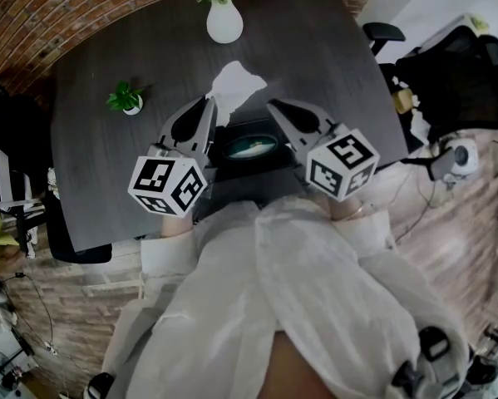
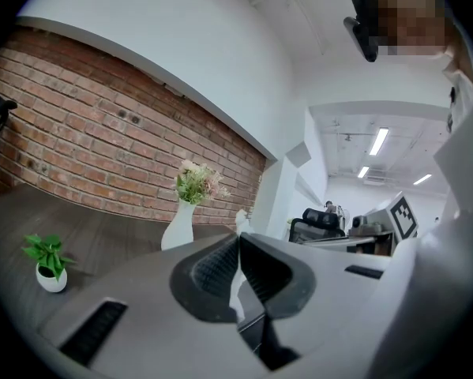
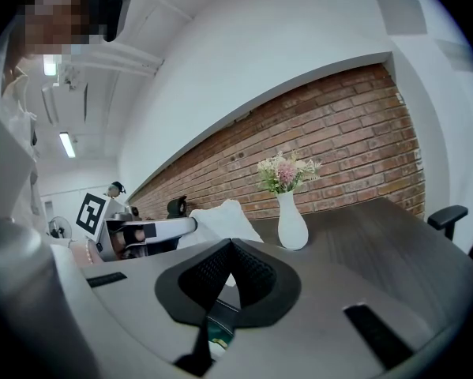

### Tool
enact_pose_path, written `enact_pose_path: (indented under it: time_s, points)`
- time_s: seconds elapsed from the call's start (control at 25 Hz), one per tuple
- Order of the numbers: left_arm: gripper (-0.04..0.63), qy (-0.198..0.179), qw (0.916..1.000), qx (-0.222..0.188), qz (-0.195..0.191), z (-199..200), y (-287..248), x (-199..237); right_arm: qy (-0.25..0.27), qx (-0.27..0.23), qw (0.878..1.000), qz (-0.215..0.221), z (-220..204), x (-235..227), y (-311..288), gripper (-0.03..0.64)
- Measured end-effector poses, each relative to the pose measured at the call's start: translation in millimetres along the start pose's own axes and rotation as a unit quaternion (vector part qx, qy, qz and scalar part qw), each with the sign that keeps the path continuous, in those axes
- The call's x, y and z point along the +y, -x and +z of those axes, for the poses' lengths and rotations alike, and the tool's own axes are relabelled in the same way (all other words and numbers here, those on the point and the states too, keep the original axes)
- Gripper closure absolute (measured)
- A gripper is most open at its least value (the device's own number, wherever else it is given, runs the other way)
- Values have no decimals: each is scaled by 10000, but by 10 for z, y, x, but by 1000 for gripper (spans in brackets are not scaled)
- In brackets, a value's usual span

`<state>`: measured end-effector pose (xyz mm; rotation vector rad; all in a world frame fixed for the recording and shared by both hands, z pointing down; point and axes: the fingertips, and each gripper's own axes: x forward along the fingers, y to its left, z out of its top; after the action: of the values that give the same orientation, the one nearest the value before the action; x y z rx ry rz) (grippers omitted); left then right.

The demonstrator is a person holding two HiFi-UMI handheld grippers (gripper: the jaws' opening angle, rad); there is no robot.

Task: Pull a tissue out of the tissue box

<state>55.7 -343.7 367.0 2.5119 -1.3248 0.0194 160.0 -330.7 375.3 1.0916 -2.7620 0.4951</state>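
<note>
Dark woodgrain table [image 1: 91, 140] carries an oblong black tissue box [image 1: 250, 148], crumpled tissue [image 1: 236, 86] above.

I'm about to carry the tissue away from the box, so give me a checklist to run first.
1. Left gripper holds the tissue: ok. Its jaws are shut with white tissue between them.
2. Right gripper shut: ok.
3. Right gripper also pinching the tissue: cannot tell.
4. Tissue out of the tissue box: ok, it seems. Nothing white trails into the opening.
5. Vase clear of the tissue: ok, it stands apart beyond it.
6. Potted plant out of the way: ok, off to the left.
</note>
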Motion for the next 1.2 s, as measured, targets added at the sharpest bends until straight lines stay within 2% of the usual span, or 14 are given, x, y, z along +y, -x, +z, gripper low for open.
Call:
enact_pose_path:
  time_s: [1.2]
  points:
    - [586, 107, 9999, -23, -49, -16, 4, -8, 102, 88, 9999, 61, -45, 13, -3, 612]
